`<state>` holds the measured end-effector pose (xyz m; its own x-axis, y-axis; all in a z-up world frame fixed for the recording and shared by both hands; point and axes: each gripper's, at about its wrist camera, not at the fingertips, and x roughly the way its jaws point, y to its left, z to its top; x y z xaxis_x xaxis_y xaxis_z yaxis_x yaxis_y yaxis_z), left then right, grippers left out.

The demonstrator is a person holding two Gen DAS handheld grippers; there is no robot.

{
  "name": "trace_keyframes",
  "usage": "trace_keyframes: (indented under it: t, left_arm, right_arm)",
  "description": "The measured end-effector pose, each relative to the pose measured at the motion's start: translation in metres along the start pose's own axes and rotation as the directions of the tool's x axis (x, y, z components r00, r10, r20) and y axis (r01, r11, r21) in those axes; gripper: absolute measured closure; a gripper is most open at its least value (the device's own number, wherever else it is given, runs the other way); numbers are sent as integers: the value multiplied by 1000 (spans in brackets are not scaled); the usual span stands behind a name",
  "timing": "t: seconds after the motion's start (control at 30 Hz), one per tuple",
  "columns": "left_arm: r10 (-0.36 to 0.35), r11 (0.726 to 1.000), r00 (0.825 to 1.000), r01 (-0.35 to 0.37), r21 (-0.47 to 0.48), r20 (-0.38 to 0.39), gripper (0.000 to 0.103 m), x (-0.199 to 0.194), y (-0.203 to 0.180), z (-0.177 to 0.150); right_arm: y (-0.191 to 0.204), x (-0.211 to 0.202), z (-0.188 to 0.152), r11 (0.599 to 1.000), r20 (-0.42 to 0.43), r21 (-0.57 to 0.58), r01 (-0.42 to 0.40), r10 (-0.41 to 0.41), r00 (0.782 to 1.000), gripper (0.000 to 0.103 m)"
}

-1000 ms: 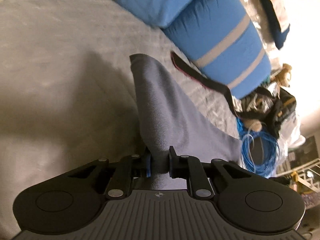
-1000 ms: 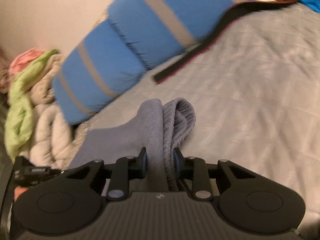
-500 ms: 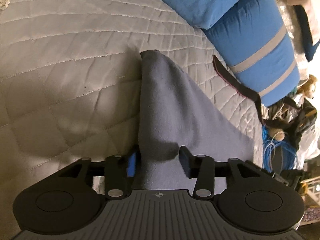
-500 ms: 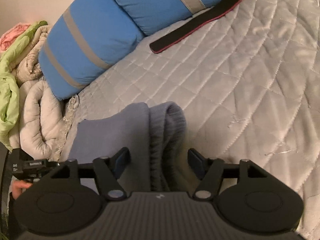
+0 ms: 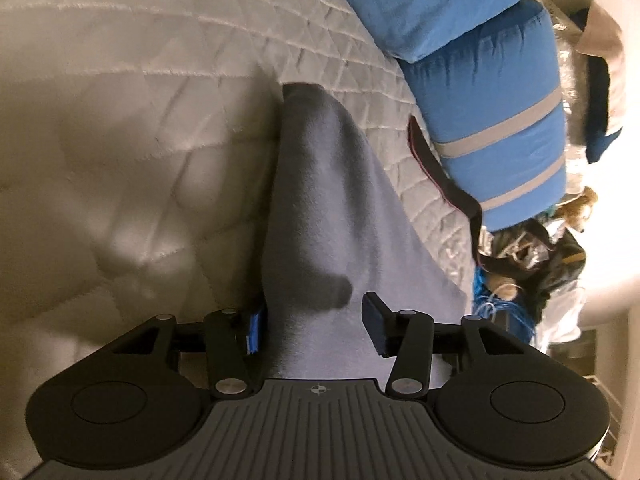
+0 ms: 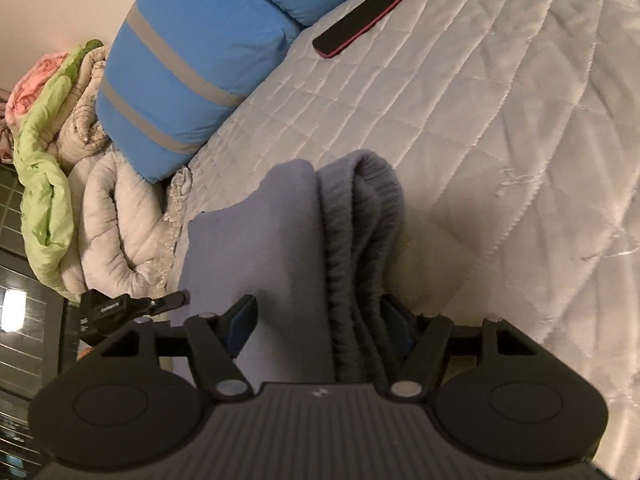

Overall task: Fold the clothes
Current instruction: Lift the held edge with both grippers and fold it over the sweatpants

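A grey-blue fleece garment (image 5: 320, 208) lies folded on the quilted bedspread (image 5: 140, 120). In the left wrist view my left gripper (image 5: 316, 328) is open, its fingers spread either side of the cloth's near edge. In the right wrist view the same garment (image 6: 288, 240) shows its ribbed cuff end (image 6: 372, 208) bunched on the right. My right gripper (image 6: 320, 328) is open, jaws wide around the folded edge, not pinching it.
Blue pillows with grey stripes (image 6: 192, 52) lie along the bed's far side, also in the left wrist view (image 5: 492, 112). A black strap with red edging (image 6: 360, 20) lies near them. Rolled blankets (image 6: 92, 184) sit at the left. Blue cable and clutter (image 5: 516, 280) lie beyond the bed.
Both grippers were shut on the garment and held it up one second ago. They lowered it to the bed and opened, letting go; the jaws are wider now.
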<state>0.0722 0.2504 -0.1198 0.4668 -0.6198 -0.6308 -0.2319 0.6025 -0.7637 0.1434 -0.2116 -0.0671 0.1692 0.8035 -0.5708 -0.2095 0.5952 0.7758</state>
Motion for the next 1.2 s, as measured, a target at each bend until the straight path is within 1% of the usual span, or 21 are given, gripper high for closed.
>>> trace_keyframes:
  t: [0.03, 0.07, 0.13, 0.17, 0.3, 0.4, 0.47, 0.67, 0.83, 0.97, 1.07, 1.2]
  left_arm:
    - [2, 1000, 1000, -2, 4, -1, 67, 2, 0, -1]
    - [4, 1000, 1000, -4, 9, -2, 77, 4, -1, -2]
    - [15, 1000, 1000, -15, 24, 1, 82, 6, -4, -4]
    - [25, 999, 1000, -25, 39, 10, 84, 4, -7, -5]
    - [49, 995, 998, -53, 89, 48, 85, -7, -20, -10]
    - [58, 991, 996, -65, 114, 64, 86, -12, -27, -13]
    - [65, 989, 995, -74, 125, 70, 86, -14, -29, -14]
    - [71, 987, 994, -82, 137, 79, 86, -16, -33, -14]
    - [64, 986, 994, -77, 148, 92, 86, -19, -36, -14]
    - [48, 985, 992, -66, 161, 112, 86, -20, -42, -12]
    - [34, 982, 990, -58, 180, 133, 86, -16, -50, -6]
    - [42, 975, 987, -74, 211, 154, 86, -4, -63, 5]
  right_arm:
    - [2, 1, 0, 1000, 9, -9, 6, -6, 1000, 42]
    - [4, 2, -1, 1000, 17, -17, 12, -12, 1000, 61]
    - [10, 4, -5, 998, 37, -51, 38, -37, 999, 72]
    - [15, 4, -8, 995, 54, -86, 57, -52, 997, 74]
    - [42, -1, -20, 959, 138, -245, 140, -109, 984, 74]
    - [54, -3, -27, 934, 177, -311, 177, -126, 976, 74]
    - [57, -4, -29, 924, 189, -334, 186, -128, 974, 74]
    - [59, -7, -30, 916, 202, -350, 194, -128, 971, 74]
    - [60, -7, -32, 913, 216, -355, 199, -127, 968, 74]
    - [62, -12, -28, 914, 237, -357, 191, -109, 965, 74]
    - [62, -16, -22, 917, 265, -349, 195, -103, 959, 74]
    - [60, -18, -9, 915, 300, -336, 222, -120, 946, 74]
